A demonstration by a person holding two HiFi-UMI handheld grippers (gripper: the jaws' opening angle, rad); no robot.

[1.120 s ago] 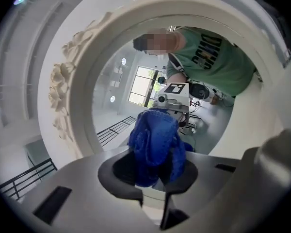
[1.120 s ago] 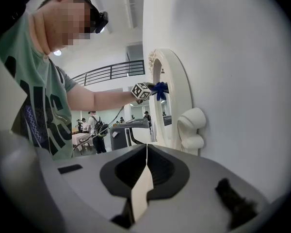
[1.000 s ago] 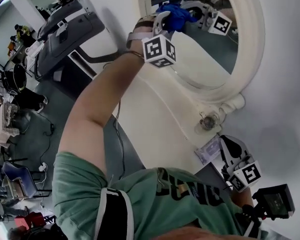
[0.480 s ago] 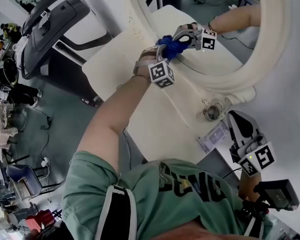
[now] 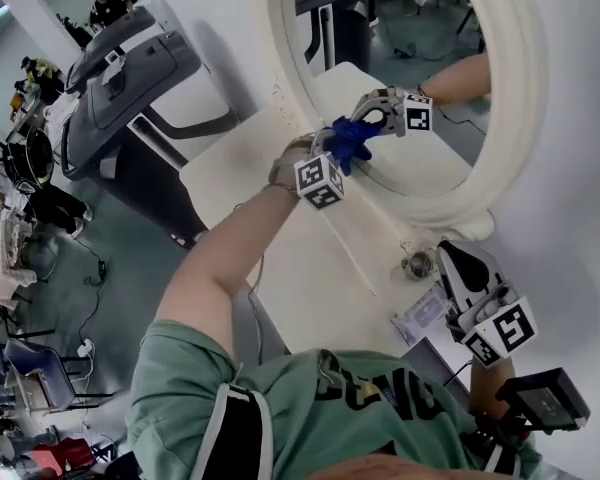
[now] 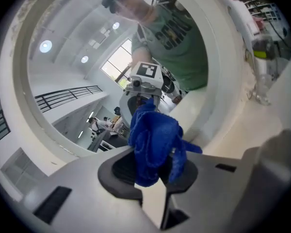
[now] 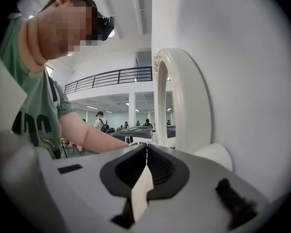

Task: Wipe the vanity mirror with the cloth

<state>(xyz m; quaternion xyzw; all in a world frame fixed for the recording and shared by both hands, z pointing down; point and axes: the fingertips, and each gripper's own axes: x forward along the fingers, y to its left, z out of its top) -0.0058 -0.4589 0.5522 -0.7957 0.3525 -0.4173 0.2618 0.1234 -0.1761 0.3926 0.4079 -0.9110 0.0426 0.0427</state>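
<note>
Clamps the cloth (image 6: 154, 137) in the left claw (image 6: 153, 170), jaws clenched on a small fold, most of the blue bunch spilling forward past the tips. Presses that bunch, by the look of it, onto the mirror (image 5: 410, 48) straight ahead of the claw, low on the glass and close to the white frame (image 5: 435, 203).

Risks losing the cloth: pinched by so little, and liable to be dragged free by friction across the glass. Risks hard tips meeting the glass as well, should the bunch flatten or slide aside, with scratches or smears to follow. Might also rock the mirror under a heavy push; cannot tell whether fixed to the wall.

Holds the right claw (image 5: 460, 273) well apart, below and to the right of the left one, jaws closed together on nothing. Leaves a small glass piece (image 5: 417, 263) and a flat packet (image 5: 420, 306) just beside that claw on the tabletop (image 5: 250, 168), open to a careless knock.

Shows no readable brand. Only black-and-white squares on the marker cubes; lettering on the green shirt (image 5: 280, 398) creased and partly hidden, not legible; print on the packet too small to read.
</note>
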